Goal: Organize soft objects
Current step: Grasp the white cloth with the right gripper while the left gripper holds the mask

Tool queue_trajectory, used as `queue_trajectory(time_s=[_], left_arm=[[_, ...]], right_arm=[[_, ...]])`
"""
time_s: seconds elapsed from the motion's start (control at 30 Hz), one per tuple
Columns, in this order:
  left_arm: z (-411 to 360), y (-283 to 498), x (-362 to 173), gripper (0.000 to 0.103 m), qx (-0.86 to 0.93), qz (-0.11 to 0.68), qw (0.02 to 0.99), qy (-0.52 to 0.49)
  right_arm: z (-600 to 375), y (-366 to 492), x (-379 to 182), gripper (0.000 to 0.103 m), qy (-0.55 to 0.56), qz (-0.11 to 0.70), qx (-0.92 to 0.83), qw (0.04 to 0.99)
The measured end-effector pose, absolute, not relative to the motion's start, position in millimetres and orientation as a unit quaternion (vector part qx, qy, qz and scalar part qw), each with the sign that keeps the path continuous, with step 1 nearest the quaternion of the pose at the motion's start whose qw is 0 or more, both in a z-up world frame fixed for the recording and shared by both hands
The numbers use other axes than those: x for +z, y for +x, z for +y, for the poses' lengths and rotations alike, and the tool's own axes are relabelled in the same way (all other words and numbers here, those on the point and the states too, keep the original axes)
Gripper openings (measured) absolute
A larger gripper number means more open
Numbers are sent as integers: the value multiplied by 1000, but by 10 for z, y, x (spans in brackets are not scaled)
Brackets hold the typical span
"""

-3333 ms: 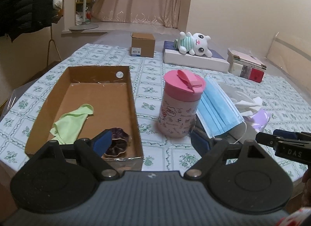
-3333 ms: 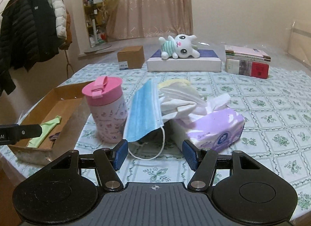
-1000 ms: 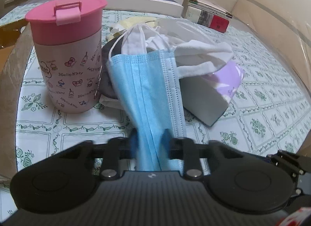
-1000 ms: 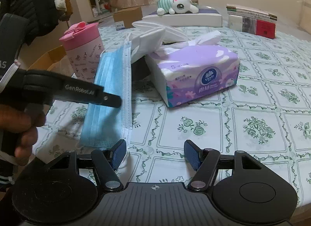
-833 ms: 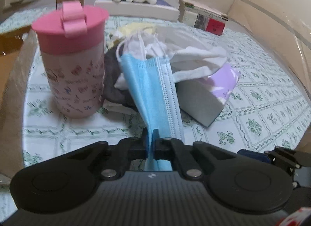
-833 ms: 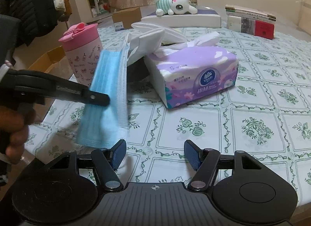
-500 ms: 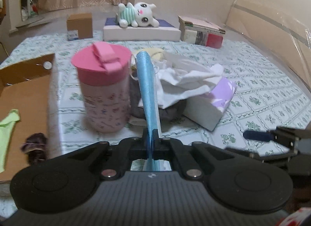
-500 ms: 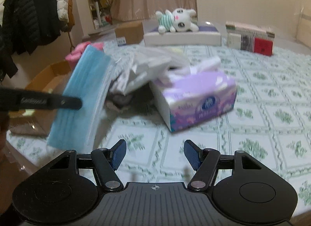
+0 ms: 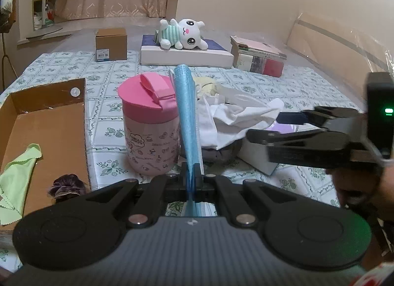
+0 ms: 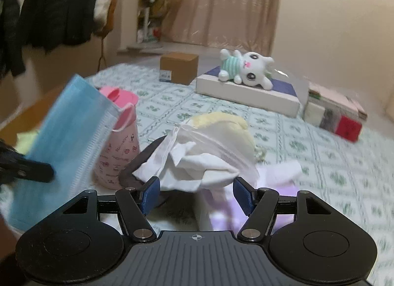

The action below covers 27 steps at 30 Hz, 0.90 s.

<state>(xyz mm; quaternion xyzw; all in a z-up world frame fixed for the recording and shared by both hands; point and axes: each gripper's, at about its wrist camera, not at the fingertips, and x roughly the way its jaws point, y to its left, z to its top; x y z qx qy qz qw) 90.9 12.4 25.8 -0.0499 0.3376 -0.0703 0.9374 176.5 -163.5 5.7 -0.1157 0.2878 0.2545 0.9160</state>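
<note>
Left gripper [image 9: 193, 175] clamped tight on the blue face mask [image 9: 187, 118], jaws pressed together on its lower edge, mask standing up on edge just right of the pink cup [image 9: 150, 123]. Lifted clear of the worktop [image 9: 307, 84], by the look of it (ear loop dangling beside the cup in the right wrist view). Right gripper [image 10: 197, 196] empty, jaws apart, hovering over the white cloth [image 10: 197, 163] heaped right of the cup, on top of the purple tissue pack [image 10: 258, 212]; nothing pinched between them yet.

Step in hand, most likely: carrying the mask to the cardboard box [image 9: 46, 123] left of the cup, where a green cloth [image 9: 17, 177] and a dark scrunchie [image 9: 66, 185] already lie. Next move calls for swinging left past the cup without knocking it, lowering over the box floor, then letting go. Limp mask, so likely to flop and fold on release; a low drop keeps it inside the walls. White cloth a fair candidate for the right gripper after that.
</note>
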Motion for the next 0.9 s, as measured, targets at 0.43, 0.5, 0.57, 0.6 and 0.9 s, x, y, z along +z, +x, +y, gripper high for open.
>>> queue_trajectory(time_s=[0.43, 0.5, 0.57, 0.6, 0.9], left_arm=[[203, 916, 188, 1, -72, 342, 935, -64], [197, 889, 203, 1, -74, 340, 935, -65], [199, 850, 232, 1, -74, 337, 936, -64], [201, 833, 239, 1, -74, 336, 937, -64], [234, 686, 324, 1, -69, 330, 939, -61]], right_arm=[[-1529, 1840, -7, 11, -134, 288, 237, 918], [-1589, 1745, 60, 10, -117, 294, 242, 917], [-1660, 1625, 117, 9, -102, 301, 248, 915], [-1697, 1555, 145, 9, -96, 304, 254, 913], [-1952, 1031, 235, 8, -65, 332, 270, 901]])
